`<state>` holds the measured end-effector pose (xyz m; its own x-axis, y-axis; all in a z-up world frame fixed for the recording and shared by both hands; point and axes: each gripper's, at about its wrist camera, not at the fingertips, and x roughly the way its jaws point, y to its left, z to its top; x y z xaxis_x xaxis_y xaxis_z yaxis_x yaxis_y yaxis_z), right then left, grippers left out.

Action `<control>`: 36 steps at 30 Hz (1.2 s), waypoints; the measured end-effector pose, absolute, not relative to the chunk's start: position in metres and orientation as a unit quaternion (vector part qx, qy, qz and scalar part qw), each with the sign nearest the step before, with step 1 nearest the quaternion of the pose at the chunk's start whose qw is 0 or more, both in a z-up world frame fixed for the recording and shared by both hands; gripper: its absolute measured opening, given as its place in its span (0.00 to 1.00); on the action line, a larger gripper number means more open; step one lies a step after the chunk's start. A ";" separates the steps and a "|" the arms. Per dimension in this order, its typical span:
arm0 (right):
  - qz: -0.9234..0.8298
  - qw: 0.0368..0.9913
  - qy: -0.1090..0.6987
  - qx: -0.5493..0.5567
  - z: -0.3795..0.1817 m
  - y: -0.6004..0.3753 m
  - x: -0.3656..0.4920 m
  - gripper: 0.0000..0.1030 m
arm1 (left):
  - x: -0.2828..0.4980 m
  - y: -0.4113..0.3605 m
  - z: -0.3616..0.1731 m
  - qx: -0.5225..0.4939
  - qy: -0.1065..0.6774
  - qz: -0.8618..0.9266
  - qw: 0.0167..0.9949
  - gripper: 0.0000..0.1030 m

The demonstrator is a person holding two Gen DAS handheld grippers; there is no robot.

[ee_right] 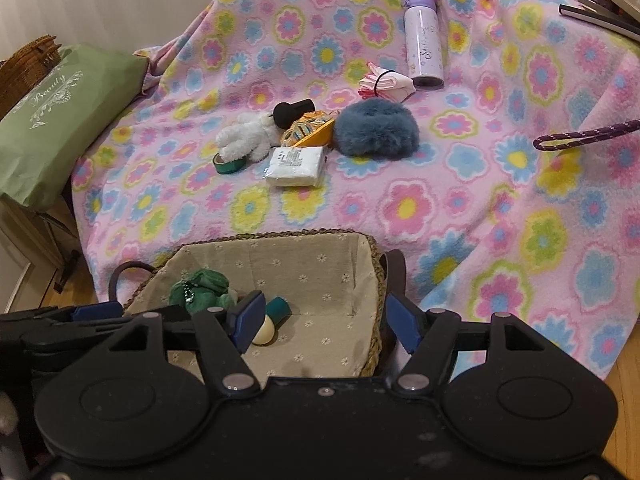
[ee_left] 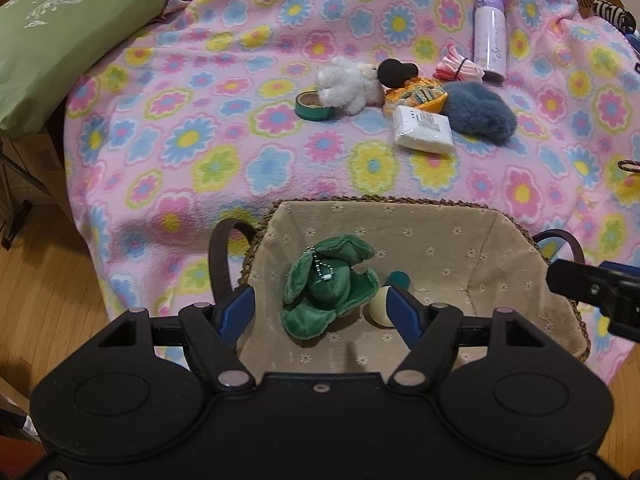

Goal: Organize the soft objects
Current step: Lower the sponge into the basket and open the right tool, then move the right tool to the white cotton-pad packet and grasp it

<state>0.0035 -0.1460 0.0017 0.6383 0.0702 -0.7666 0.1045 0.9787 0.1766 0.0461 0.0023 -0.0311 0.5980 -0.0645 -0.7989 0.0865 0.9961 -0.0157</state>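
A woven basket (ee_left: 400,224) with a beige flowered liner stands at the front edge of the flowered blanket. In it lie a green plush (ee_left: 328,292) with a bead chain and a small cream-and-teal toy (ee_left: 380,308). My left gripper (ee_left: 320,312) hangs open above the plush, pads apart from it. My right gripper (ee_right: 327,322) is open and holds nothing, straddling the basket's (ee_right: 300,256) right wall. The green plush (ee_right: 200,286) and the cream-and-teal toy (ee_right: 268,326) sit left of it. Further back lie a white plush (ee_left: 348,84) and a blue fluffy piece (ee_left: 476,114).
On the blanket (ee_left: 240,152) around the white plush lie a green tape roll (ee_left: 314,106), a tissue pack (ee_left: 424,128), an orange pouch (ee_left: 416,96), a black object (ee_left: 396,72), a pink cloth bundle (ee_left: 460,68) and a lilac bottle (ee_left: 488,36). A green pillow (ee_left: 60,40) sits far left; a purple cord (ee_right: 580,136) lies right.
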 end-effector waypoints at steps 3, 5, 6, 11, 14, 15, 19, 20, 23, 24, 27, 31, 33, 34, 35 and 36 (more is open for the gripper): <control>-0.016 0.897 0.429 0.106 0.000 -0.152 0.015 0.66 | 0.053 -0.001 -0.031 0.015 0.454 -0.050 0.889 0.66; -0.020 0.896 0.430 0.110 0.001 -0.156 0.023 0.66 | 0.057 -0.003 -0.030 0.018 0.458 -0.057 0.887 0.66; -0.021 0.896 0.429 0.111 0.001 -0.158 0.027 0.66 | 0.059 -0.004 -0.030 0.020 0.459 -0.059 0.886 0.66; -0.028 0.896 0.430 0.109 0.003 -0.165 0.053 0.67 | 0.073 -0.008 -0.026 0.028 0.462 -0.069 0.884 0.66; -0.029 0.894 0.434 0.110 0.001 -0.167 0.072 0.68 | 0.085 -0.008 -0.024 0.033 0.459 -0.070 0.885 0.66; -0.028 0.893 0.435 0.110 0.001 -0.166 0.078 0.68 | 0.089 -0.008 -0.023 0.034 0.459 -0.070 0.885 0.66; -0.023 0.891 0.441 0.103 -0.002 -0.164 0.104 0.69 | 0.111 -0.003 -0.024 0.035 0.459 -0.067 0.885 0.66; -0.021 0.891 0.442 0.102 -0.003 -0.163 0.111 0.69 | 0.117 -0.001 -0.024 0.033 0.461 -0.066 0.884 0.66; -0.017 0.890 0.445 0.099 -0.005 -0.160 0.131 0.70 | 0.135 0.006 -0.026 0.024 0.464 -0.059 0.883 0.66; -0.016 0.889 0.446 0.099 -0.006 -0.159 0.138 0.71 | 0.140 0.008 -0.027 0.021 0.465 -0.055 0.883 0.66; -0.012 0.888 0.450 0.096 -0.010 -0.156 0.158 0.72 | 0.156 0.016 -0.028 0.011 0.466 -0.044 0.884 0.66; -0.003 0.887 0.453 0.092 -0.014 -0.148 0.181 0.76 | 0.171 0.026 -0.030 -0.001 0.467 -0.029 0.884 0.66; 0.001 0.885 0.455 0.094 -0.017 -0.143 0.192 0.80 | 0.177 0.031 -0.032 -0.006 0.470 -0.023 0.883 0.66; 0.003 0.884 0.457 0.096 -0.019 -0.140 0.198 0.80 | 0.180 0.033 -0.034 -0.008 0.472 -0.020 0.881 0.66; 0.005 0.883 0.459 0.097 -0.021 -0.138 0.203 0.80 | 0.183 0.036 -0.036 -0.009 0.474 -0.018 0.880 0.66; 0.006 0.882 0.461 0.096 -0.024 -0.134 0.210 0.82 | 0.185 0.038 -0.038 -0.010 0.476 -0.016 0.879 0.66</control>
<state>0.2097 -0.1344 -0.0237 0.5745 0.0982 -0.8126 0.0781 0.9817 0.1739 0.1847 0.0381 -0.0377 0.5470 -0.0376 -0.8363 0.0187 0.9993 -0.0327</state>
